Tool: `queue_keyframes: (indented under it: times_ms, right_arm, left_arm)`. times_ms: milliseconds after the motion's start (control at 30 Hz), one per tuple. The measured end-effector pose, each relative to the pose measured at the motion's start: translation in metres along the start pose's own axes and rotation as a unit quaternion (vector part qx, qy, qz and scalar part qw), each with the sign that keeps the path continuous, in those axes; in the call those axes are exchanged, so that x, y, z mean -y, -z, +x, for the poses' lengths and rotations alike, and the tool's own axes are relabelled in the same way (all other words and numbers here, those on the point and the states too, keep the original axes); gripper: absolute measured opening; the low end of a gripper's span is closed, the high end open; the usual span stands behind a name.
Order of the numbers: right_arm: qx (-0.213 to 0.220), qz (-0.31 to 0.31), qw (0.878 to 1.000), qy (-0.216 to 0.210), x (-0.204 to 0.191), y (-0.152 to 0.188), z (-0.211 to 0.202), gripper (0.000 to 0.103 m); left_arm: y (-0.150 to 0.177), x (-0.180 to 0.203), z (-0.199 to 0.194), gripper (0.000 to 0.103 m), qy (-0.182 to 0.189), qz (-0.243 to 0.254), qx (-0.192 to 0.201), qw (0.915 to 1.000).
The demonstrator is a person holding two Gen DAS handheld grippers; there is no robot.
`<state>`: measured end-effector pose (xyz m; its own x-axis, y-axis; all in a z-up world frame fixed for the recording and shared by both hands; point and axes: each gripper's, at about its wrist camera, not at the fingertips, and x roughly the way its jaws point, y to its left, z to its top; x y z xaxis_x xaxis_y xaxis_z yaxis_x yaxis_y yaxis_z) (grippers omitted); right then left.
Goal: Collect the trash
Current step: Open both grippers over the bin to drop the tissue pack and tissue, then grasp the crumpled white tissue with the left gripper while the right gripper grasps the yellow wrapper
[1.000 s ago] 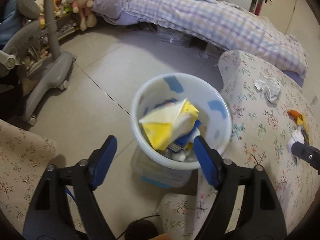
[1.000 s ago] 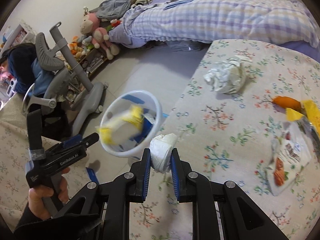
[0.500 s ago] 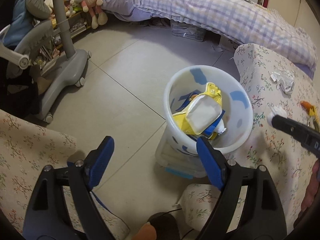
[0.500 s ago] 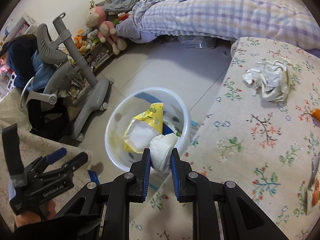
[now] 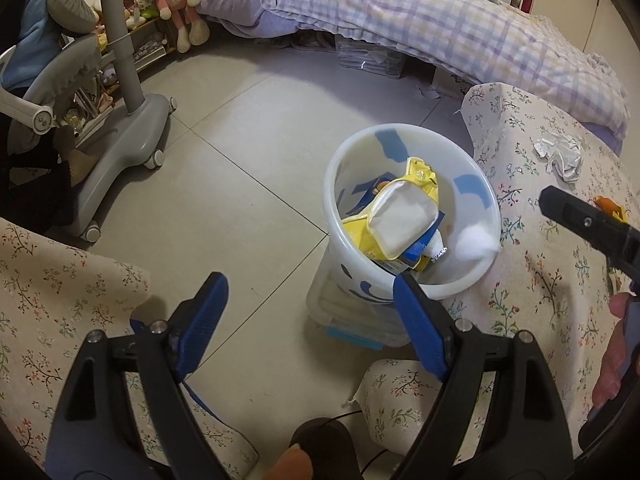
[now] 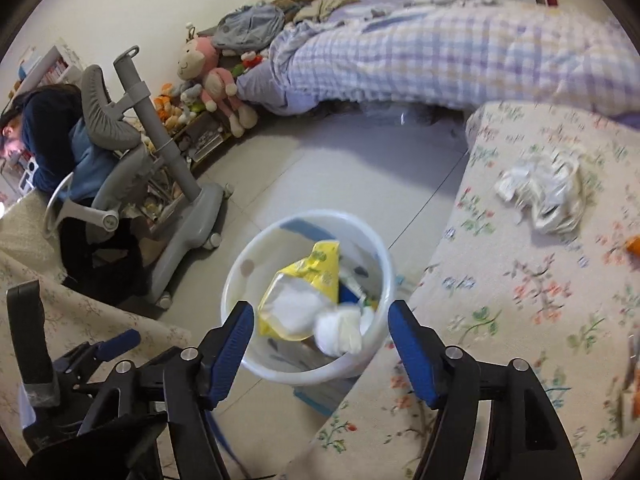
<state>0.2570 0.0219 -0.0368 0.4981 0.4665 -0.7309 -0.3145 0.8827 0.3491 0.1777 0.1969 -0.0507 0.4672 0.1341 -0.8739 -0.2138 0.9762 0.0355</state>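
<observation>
A white bin stands on the floor beside the floral-covered table. It holds a yellow packet and other wrappers. A white paper wad is falling into the bin, free of any fingers. My right gripper is open and empty just above the bin; it also shows in the left wrist view. My left gripper is open and empty, near the bin's front side. A crumpled white wrapper and an orange scrap lie on the table.
The floral table is to the right of the bin, another floral surface to the left. A grey chair base stands on the floor at left. A bed with a checked quilt lies beyond.
My right gripper moved over the bin, opened and let go of the white paper wad, which now drops into the bin. The left gripper stayed open.
</observation>
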Motion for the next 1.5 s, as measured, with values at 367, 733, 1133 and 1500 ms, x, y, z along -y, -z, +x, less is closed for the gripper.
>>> queue_keyframes:
  times_ms: [367,733,1133,1500]
  right_arm:
    - [0.0,-0.005,0.999,0.053,0.029,0.004,-0.037,0.072]
    - [0.012,0.057,0.99,0.13,0.117,0.011,-0.095,0.072]
    - [-0.003,0.078,0.971,0.227,0.225,-0.002,-0.154,0.072]
    - [-0.028,0.098,0.975,0.195,0.284,0.013,-0.141,0.072]
  left_arm:
    - [0.004,0.012,-0.004,0.085,0.015,0.011,-0.007,0.9998]
    - [0.008,0.037,-0.008,0.085,0.041,0.032,-0.02,0.9984]
    - [-0.029,0.141,-0.012,0.085,0.078,0.139,-0.003,0.9872]
    - [-0.07,0.238,0.025,0.085,0.136,0.157,0.005,0.9782]
